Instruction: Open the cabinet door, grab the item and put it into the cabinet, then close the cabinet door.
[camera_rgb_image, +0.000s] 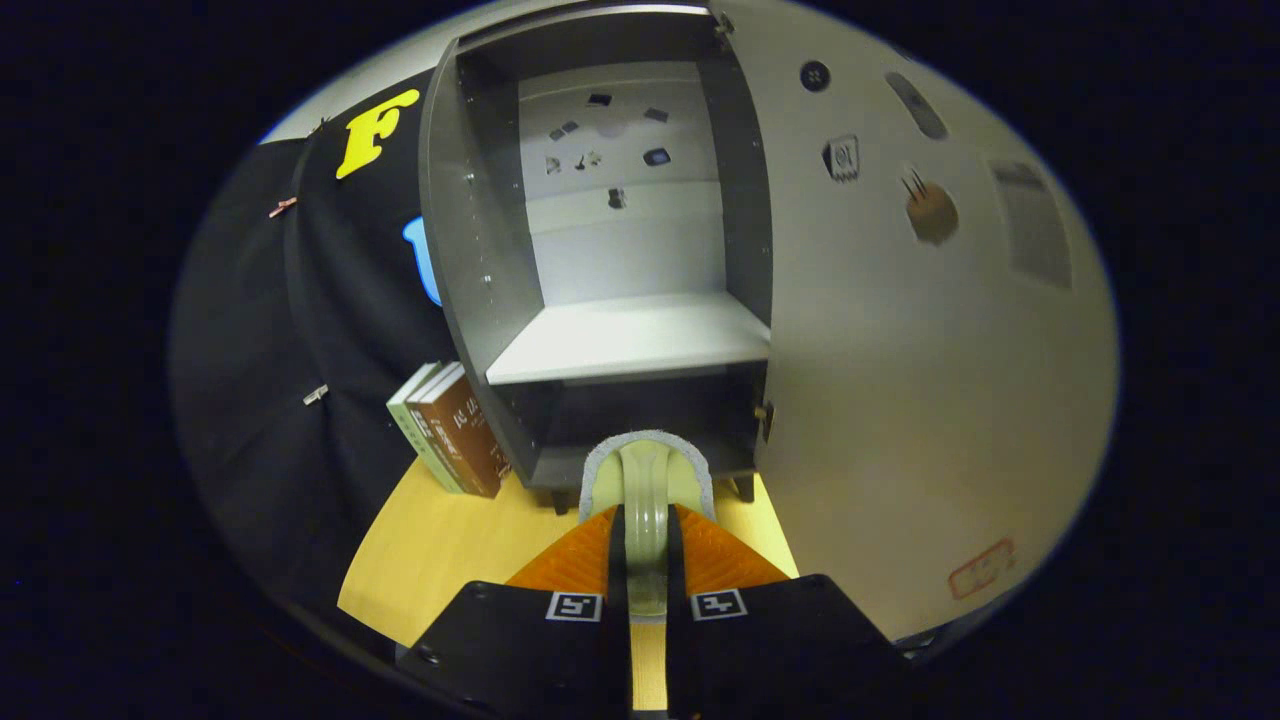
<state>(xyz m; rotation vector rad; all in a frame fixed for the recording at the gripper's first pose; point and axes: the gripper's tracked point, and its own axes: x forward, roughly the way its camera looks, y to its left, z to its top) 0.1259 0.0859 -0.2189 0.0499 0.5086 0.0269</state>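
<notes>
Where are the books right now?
In the gripper view, the books stand on the yellow table, left of the open cabinet, beyond the gripper.

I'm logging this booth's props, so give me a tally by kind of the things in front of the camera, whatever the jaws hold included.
Cabinets: 1, grey cabinet with its door swung open
Books: 2, leaning books left of the cabinet
Held items: 1, pale green item clamped in the gripper
Tables: 1, yellow table
Total: 5
</notes>
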